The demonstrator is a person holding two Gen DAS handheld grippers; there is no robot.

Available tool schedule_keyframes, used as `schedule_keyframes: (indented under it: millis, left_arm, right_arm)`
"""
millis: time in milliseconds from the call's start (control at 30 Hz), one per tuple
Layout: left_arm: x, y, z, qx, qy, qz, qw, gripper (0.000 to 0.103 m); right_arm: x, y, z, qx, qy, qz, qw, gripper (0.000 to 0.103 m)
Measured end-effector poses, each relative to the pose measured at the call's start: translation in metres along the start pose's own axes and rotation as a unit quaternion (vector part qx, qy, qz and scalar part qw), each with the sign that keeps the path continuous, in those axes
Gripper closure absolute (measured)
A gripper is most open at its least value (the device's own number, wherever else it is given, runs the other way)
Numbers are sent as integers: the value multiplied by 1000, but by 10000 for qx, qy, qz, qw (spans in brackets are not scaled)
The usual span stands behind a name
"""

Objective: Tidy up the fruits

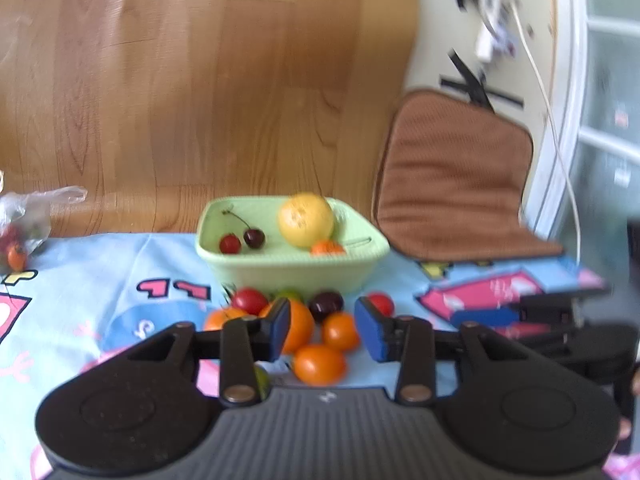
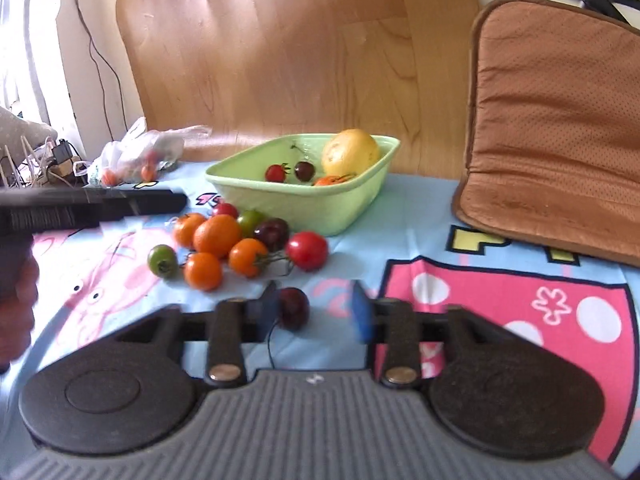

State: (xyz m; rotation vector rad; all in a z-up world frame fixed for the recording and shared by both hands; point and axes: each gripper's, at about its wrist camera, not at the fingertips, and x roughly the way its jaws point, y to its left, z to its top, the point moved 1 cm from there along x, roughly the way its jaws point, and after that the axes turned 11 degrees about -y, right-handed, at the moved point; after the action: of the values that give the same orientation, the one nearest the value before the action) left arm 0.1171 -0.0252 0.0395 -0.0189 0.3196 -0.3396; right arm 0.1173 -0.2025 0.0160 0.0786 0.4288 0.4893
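Right gripper [image 2: 316, 314]: jaws part-way open, a dark cherry [image 2: 294, 307] between them, resting against the left pad with its stem trailing toward the camera. The right pad stands clear of it, so no grip is shown; whether the cherry lies on the cloth [image 2: 420, 216] cannot be told.

Left gripper [image 1: 322, 328]: jaws narrowly apart, nothing clamped. It hovers over the loose pile [image 2: 236, 240], pads flanking an orange tomato [image 1: 340, 332].

From the right gripper, the pile lies at 11 o'clock: orange, red and green tomatoes and a dark cherry, touching one another. The green tub [image 2: 304, 200] sits at 12 o'clock, just beyond the pile.

Tub contents: a yellow citrus [image 2: 351, 152], two cherries [image 2: 290, 172], one small orange fruit [image 2: 330, 180].

A plastic bag [image 2: 136, 152] with more small fruit lies at 10 o'clock, well apart. A brown cushion [image 2: 560, 128] stands at 2 o'clock.

Progress, judged: early. Four fruits in the tub; about ten remain on the cloth, plus the bag.
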Motion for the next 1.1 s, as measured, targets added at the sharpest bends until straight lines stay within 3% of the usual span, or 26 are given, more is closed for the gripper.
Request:
schedule_keyframes:
  millis: [167,300,367,433,467,600,767,933,1100]
  left_arm:
    - [12,-23,-16,725,277,317,9965,65]
    - [23,-18,-26,558,584,538,9953,62]
    - [25,-16,-24,447,600,570,9956,66]
    - [23,-15,-25,344,594,561,9961,71]
    - [19,-17,-25,301,581,529,9965,71]
    - [-6,-30,-27,376,354,544,9972,71]
    - [-54,-33,-33,381,125,595,9974,71]
    - [-83,-15,-44,455,257,883,9947,71]
    - [-84,-6,-58,361,405,961,9939,70]
  right_arm:
    - [10,17,-9,-588,234,-69,9980,51]
    - [10,11,-9,-481,204,-22,9986,56]
    - [11,10,-9,-414,230,9,9989,57]
    - [10,10,-9,-405,223,-8,9989,69]
    - [9,10,-9,-398,203,-11,9990,74]
    - [2,14,-10,-503,116,33,9987,73]
    - [-12,37,-13,-628,239,604,9959,73]
    - [-23,71,-22,-872,333,1072,9899,73]
    - [-22,86,-31,-1132,236,936,9889,72]
